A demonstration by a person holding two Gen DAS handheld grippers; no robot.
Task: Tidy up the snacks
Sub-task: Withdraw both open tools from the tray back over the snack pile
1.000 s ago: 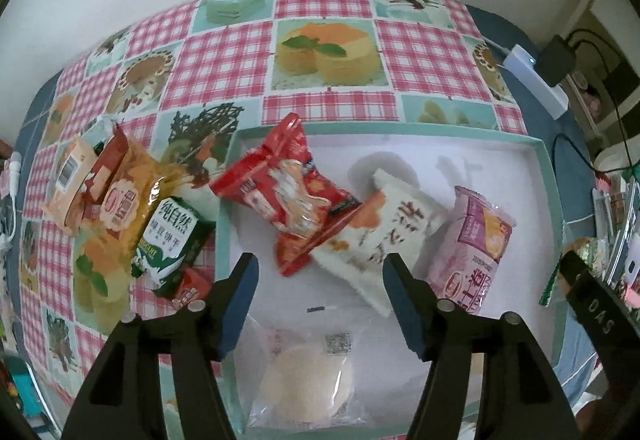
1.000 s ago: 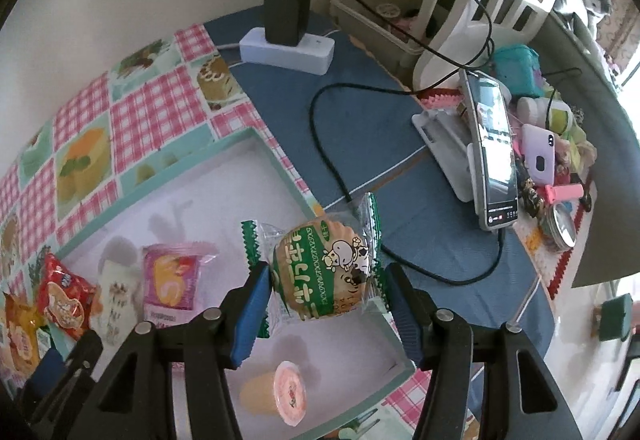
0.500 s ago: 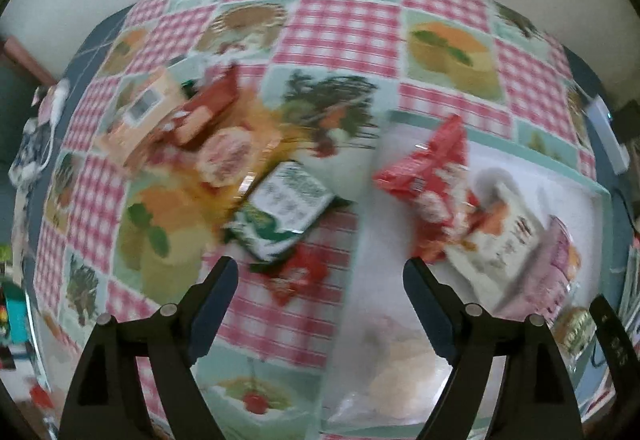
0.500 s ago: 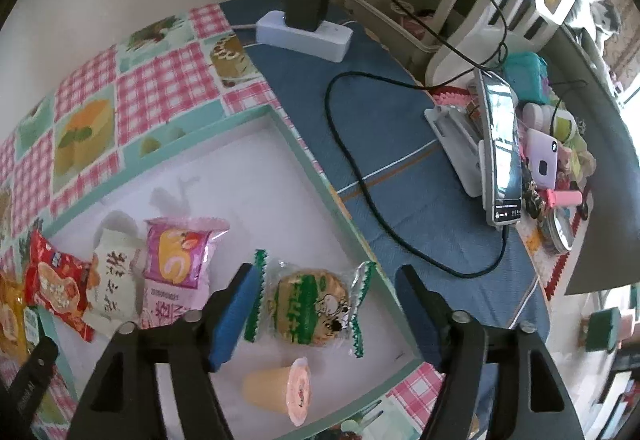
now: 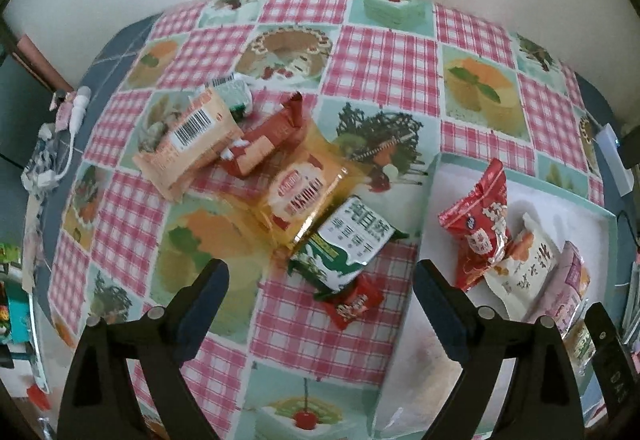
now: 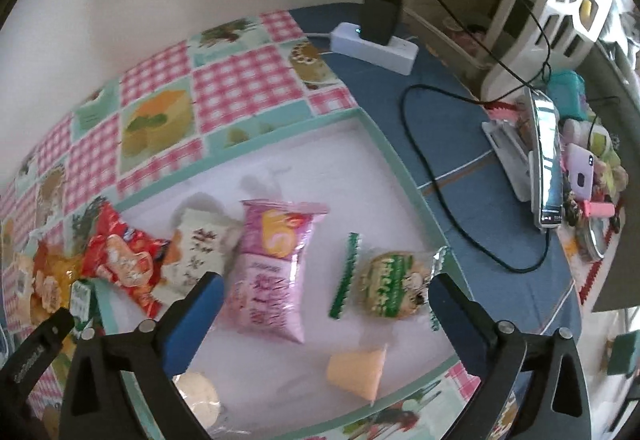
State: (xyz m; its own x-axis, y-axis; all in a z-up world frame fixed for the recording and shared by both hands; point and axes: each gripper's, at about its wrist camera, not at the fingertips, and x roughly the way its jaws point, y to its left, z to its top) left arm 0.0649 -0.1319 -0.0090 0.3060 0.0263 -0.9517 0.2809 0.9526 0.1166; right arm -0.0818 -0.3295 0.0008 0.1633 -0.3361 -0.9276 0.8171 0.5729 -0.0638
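In my shallow teal-rimmed white tray [image 6: 404,167] lie a red crinkled packet [image 6: 120,260], a white packet [image 6: 196,252], a pink foil bag [image 6: 268,276] and a green-trimmed round biscuit pack [image 6: 388,284], side by side. On the desk beside it, a green-and-white pouch [image 5: 352,244] overlaps a small red sachet [image 5: 354,304].

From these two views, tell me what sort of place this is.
Most likely a lived-in home, at a dining or side table. A cake-print checked tablecloth covers the table, a power strip with a charger sits at its edge, and a phone on a stand is propped among household clutter.
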